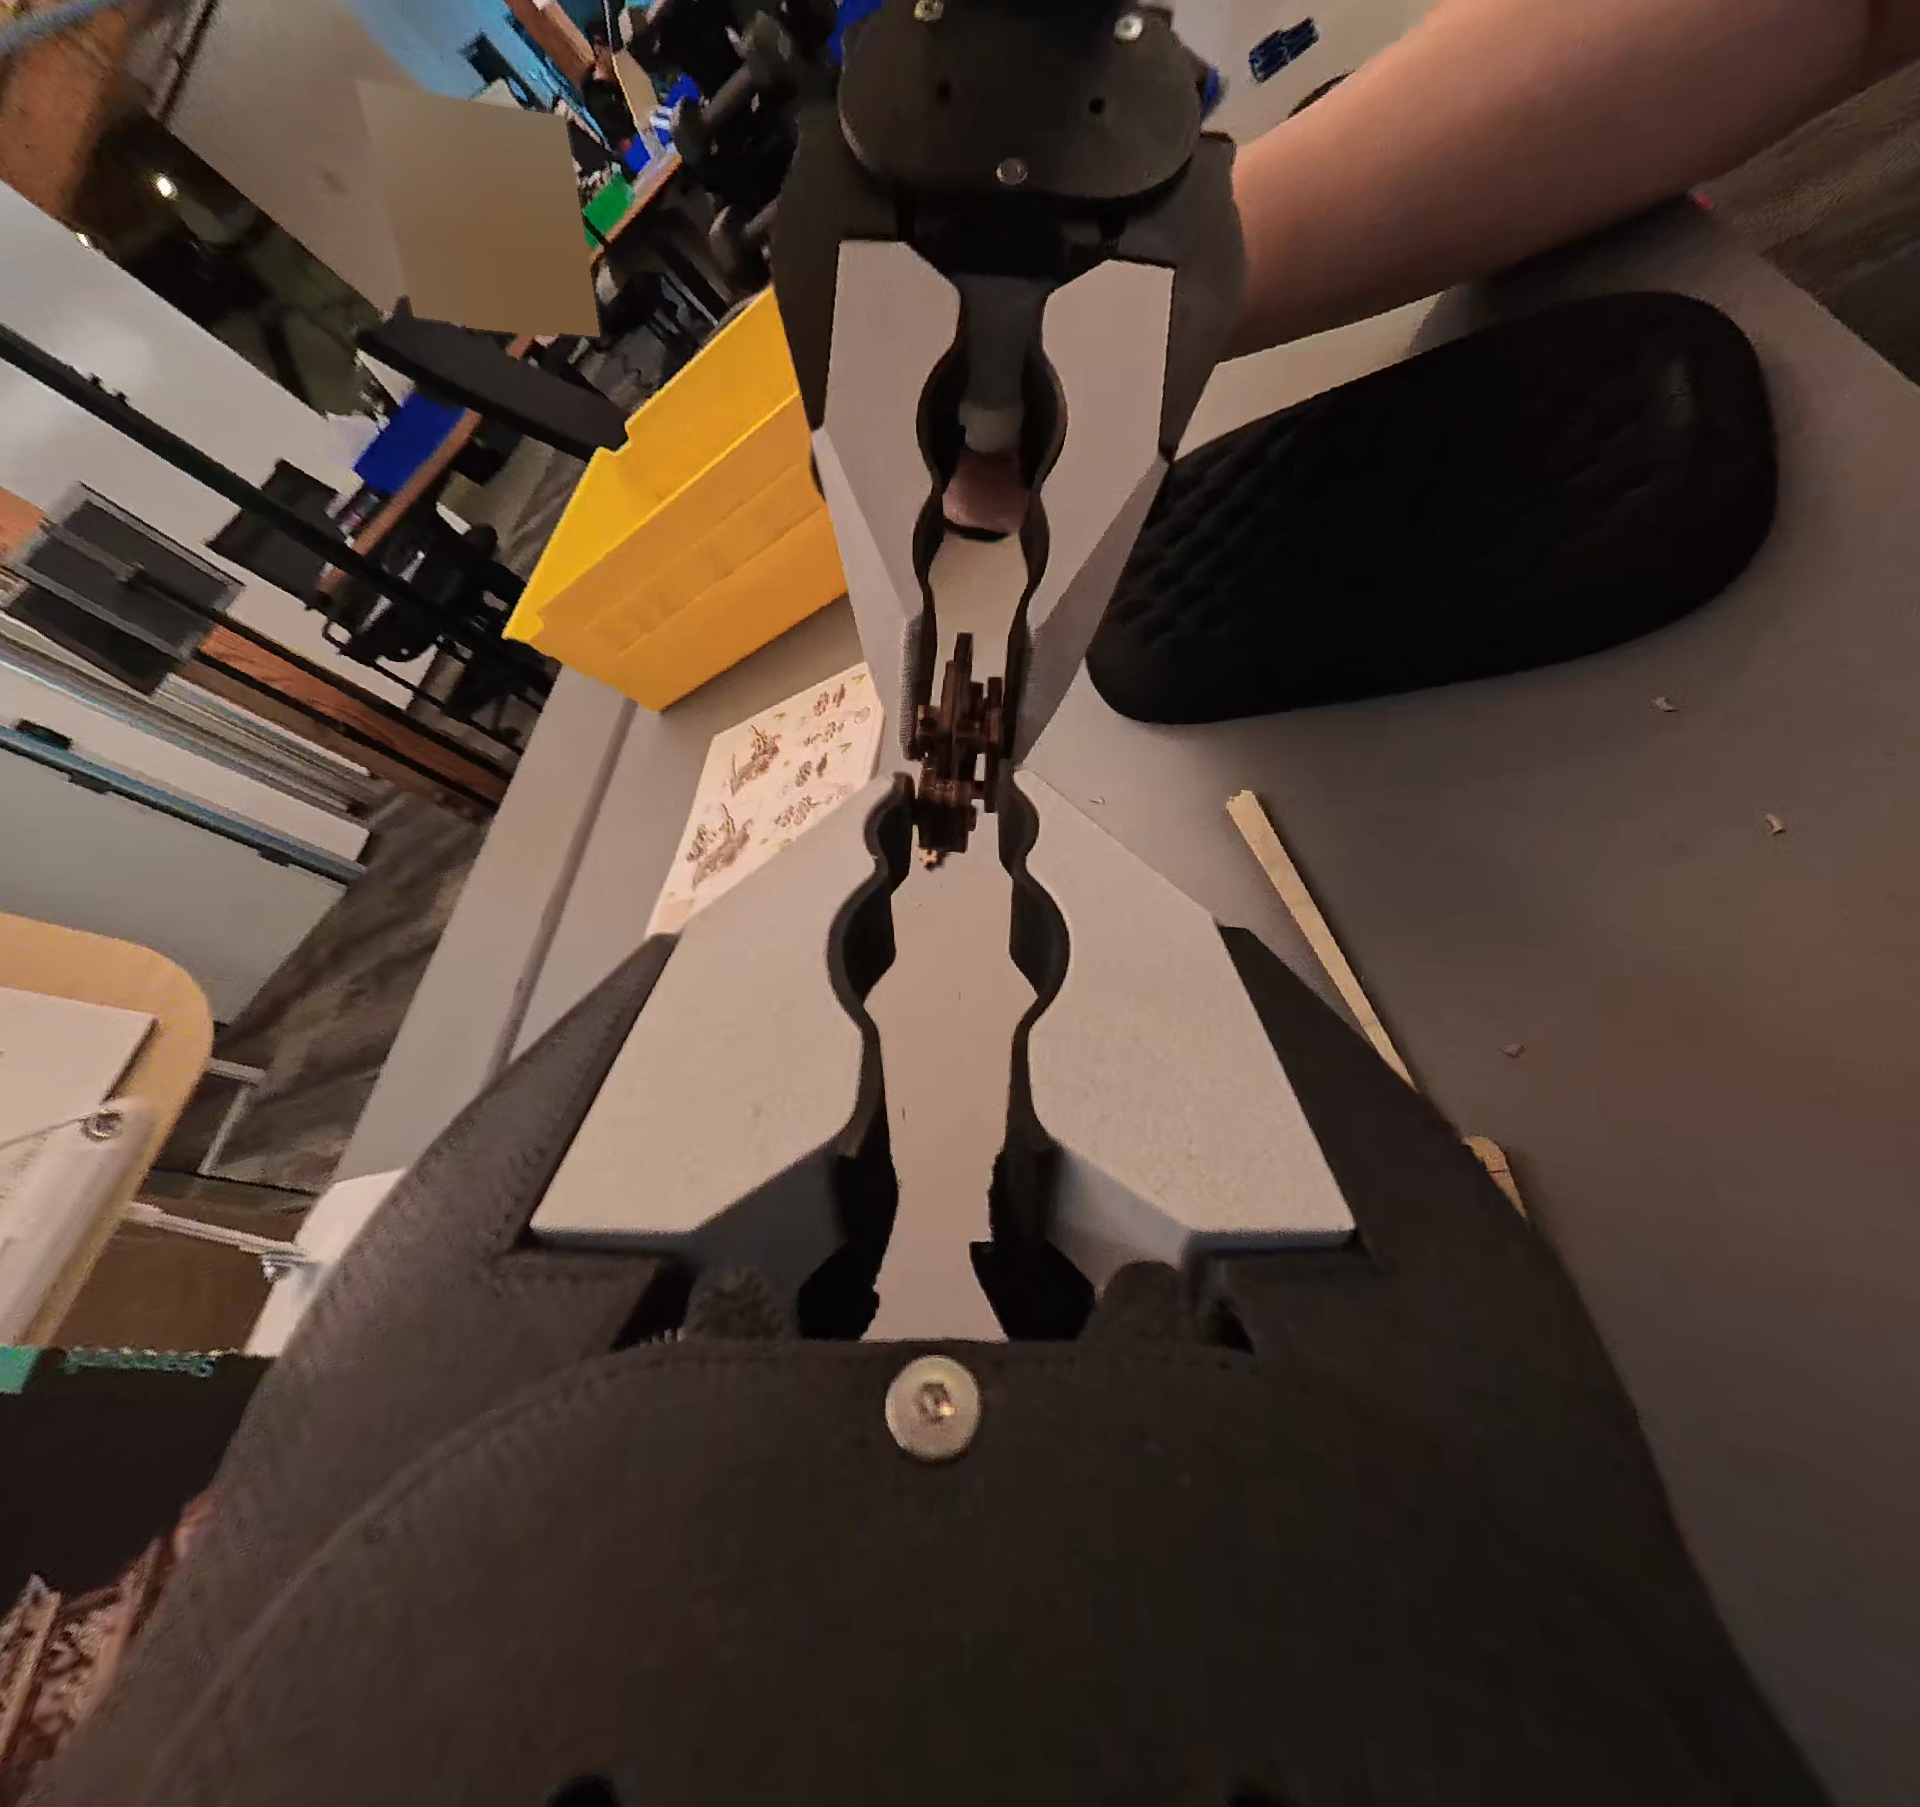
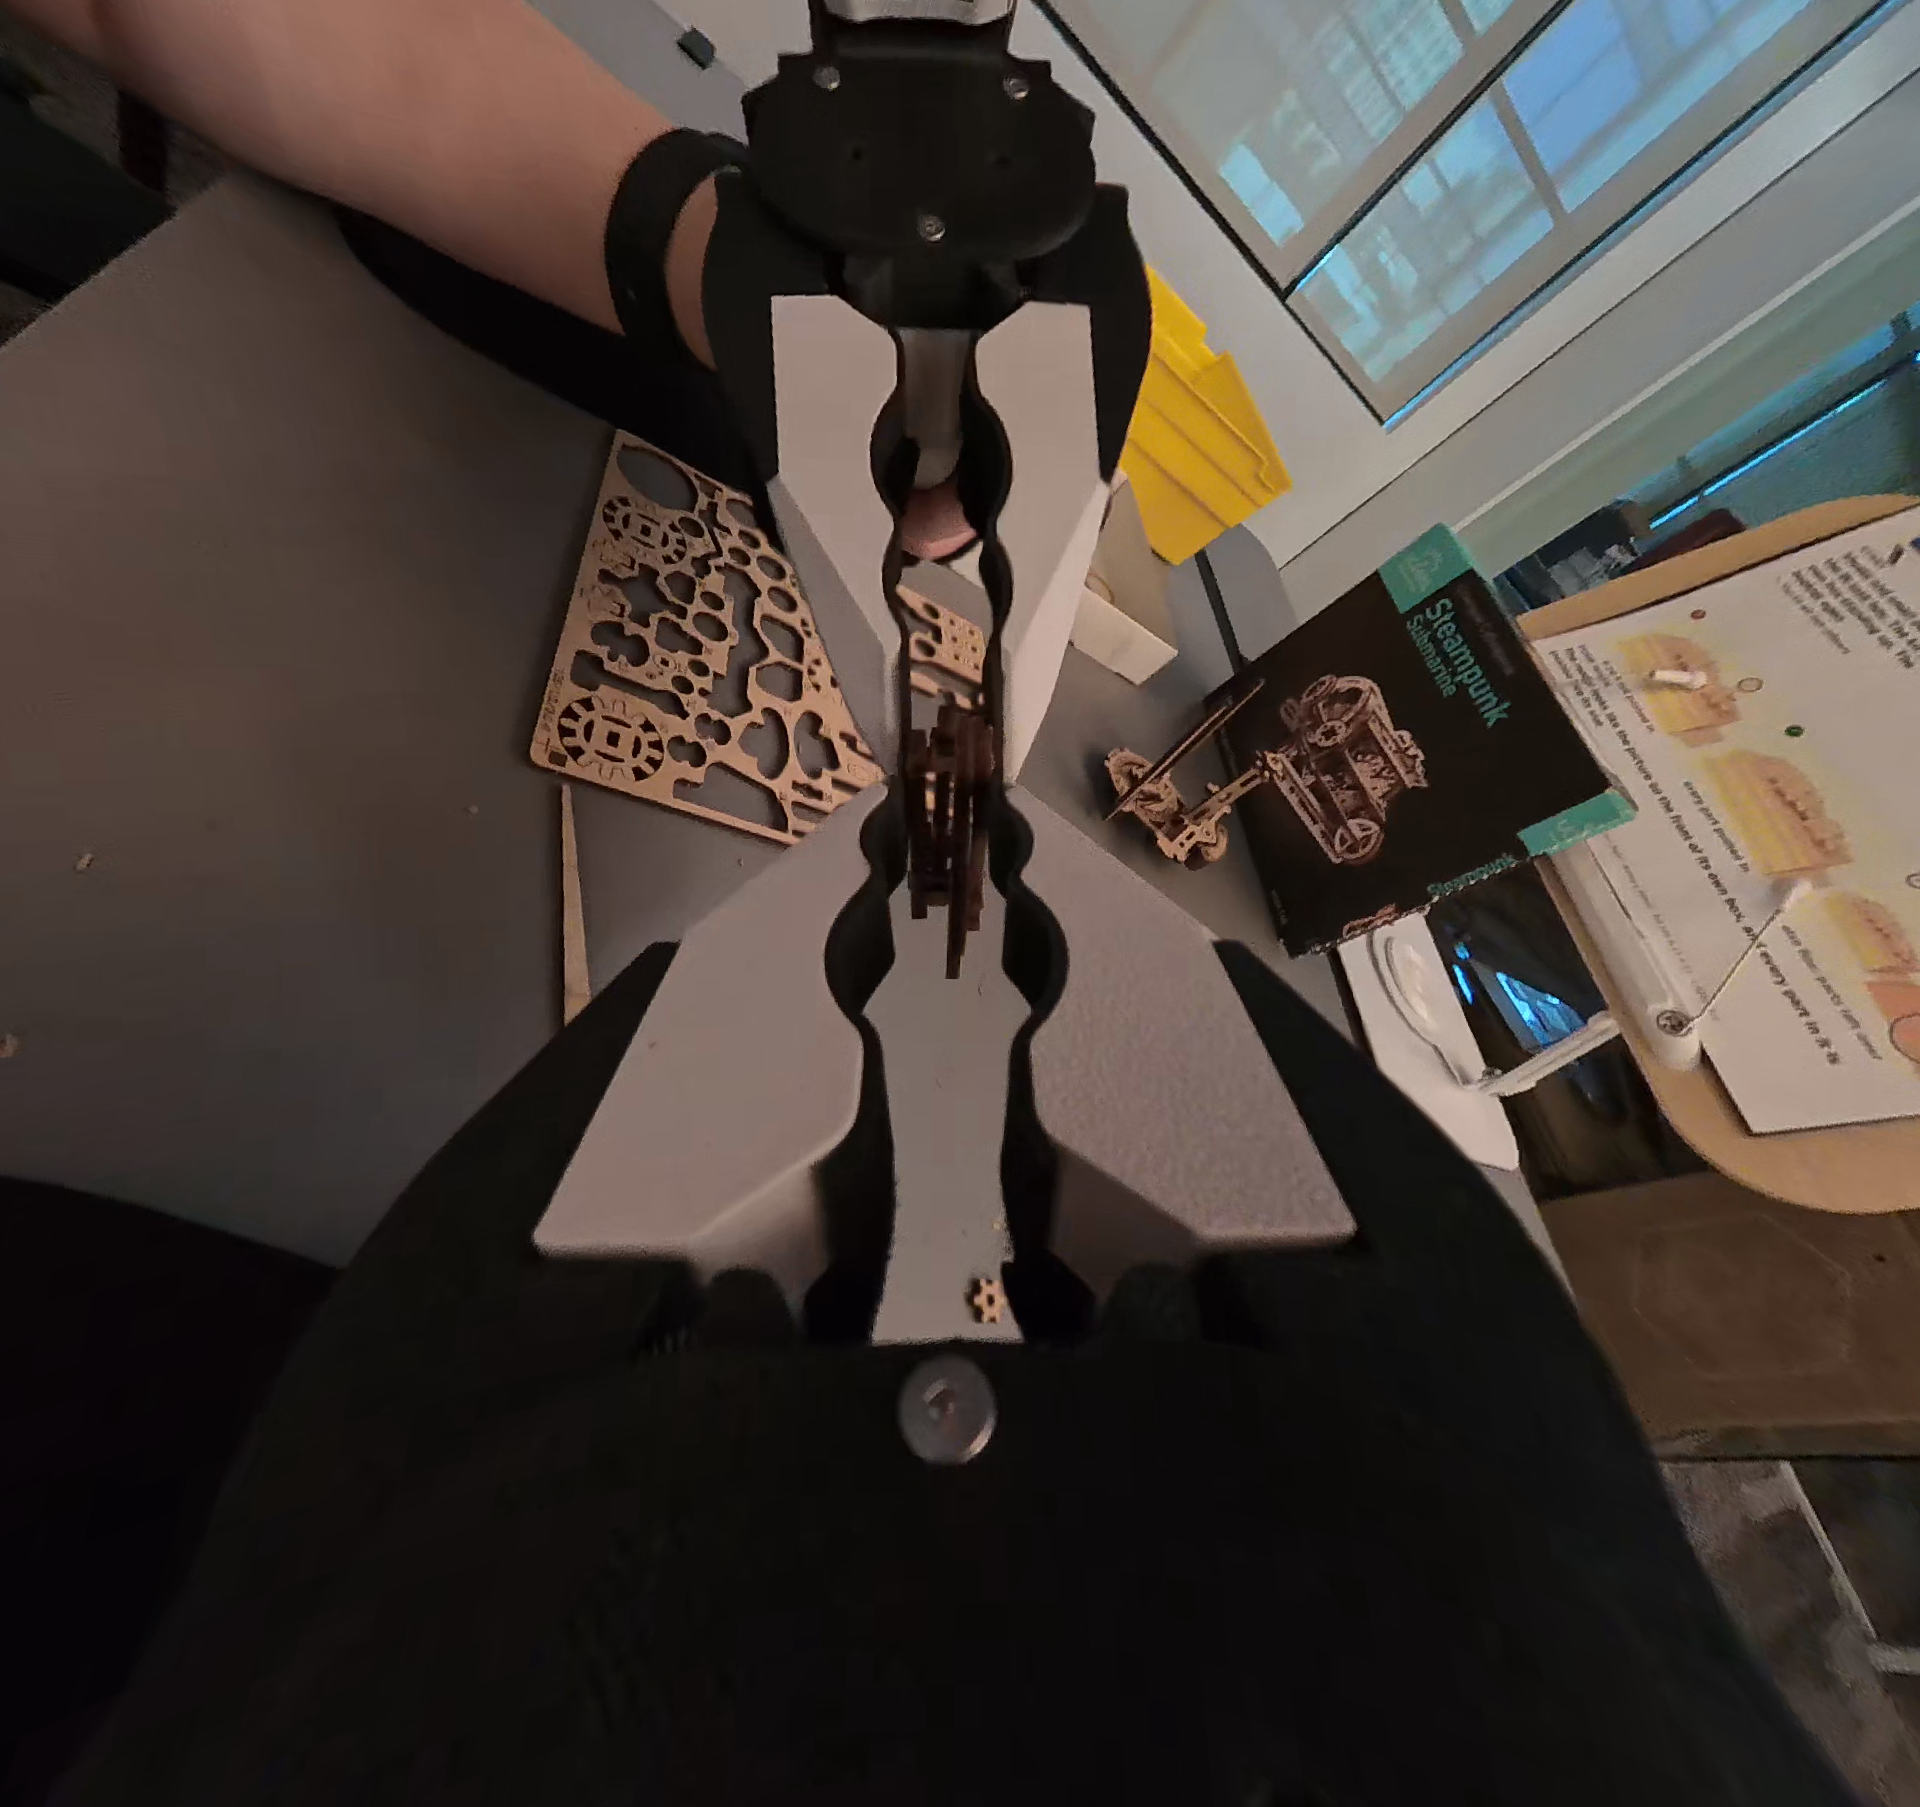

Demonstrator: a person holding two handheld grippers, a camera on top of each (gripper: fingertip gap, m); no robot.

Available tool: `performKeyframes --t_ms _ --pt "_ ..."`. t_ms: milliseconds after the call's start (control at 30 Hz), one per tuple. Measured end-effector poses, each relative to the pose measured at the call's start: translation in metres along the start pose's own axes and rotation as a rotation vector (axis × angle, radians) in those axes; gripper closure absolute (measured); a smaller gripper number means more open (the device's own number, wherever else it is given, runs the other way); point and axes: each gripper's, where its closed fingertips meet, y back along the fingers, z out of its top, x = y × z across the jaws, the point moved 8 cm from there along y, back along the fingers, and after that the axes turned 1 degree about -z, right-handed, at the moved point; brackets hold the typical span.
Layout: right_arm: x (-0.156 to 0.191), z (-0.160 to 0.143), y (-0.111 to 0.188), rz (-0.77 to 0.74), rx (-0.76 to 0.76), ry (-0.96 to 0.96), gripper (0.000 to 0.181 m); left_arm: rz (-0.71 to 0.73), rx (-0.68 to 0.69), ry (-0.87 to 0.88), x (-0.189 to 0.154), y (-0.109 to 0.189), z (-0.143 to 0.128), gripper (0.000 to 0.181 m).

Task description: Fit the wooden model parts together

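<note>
Wooden model parts (image 2: pixel 948 801), dark and bunched into one small cluster, hang above the grey table (image 1: pixel 1558 1030), pinched from opposite ends by two grippers meeting tip to tip. Left gripper (image 1: pixel 951 807) is narrowed onto the near end; right gripper (image 2: pixel 945 874) is narrowed onto the other. How many pieces make up the cluster I cannot tell, since they overlap in shadow.

Laid out from big to small: one black pad (image 1: pixel 1455 510), one stack of yellow bins (image 1: pixel 696 573), one kit box (image 2: pixel 1423 749), one punched-out sheet (image 2: pixel 686 677), one instruction leaflet (image 1: pixel 779 801), one finished sub-assembly (image 2: pixel 1174 801), one loose cog (image 2: pixel 985 1302).

The likely risk is skewed pressure: if the two grips are not in line, a thin tab could snap or the cluster could slip and drop.
</note>
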Motion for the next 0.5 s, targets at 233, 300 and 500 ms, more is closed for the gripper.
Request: performKeyframes --t_ms 233,300,500 --pt "0.0013 -0.0032 -0.0008 0.034 -0.014 -0.041 0.170 0.014 0.032 -0.086 -0.0038 -0.0002 0.0021 0.168" --pt "0.0013 -0.0036 -0.0007 0.027 0.009 -0.036 0.170 0.008 0.045 -0.070 -0.0038 -0.0016 0.0018 0.168" --pt "0.0004 -0.0026 -0.0009 0.027 0.006 -0.097 0.170 -0.037 0.038 0.022 -0.0001 -0.0002 0.0030 0.170"
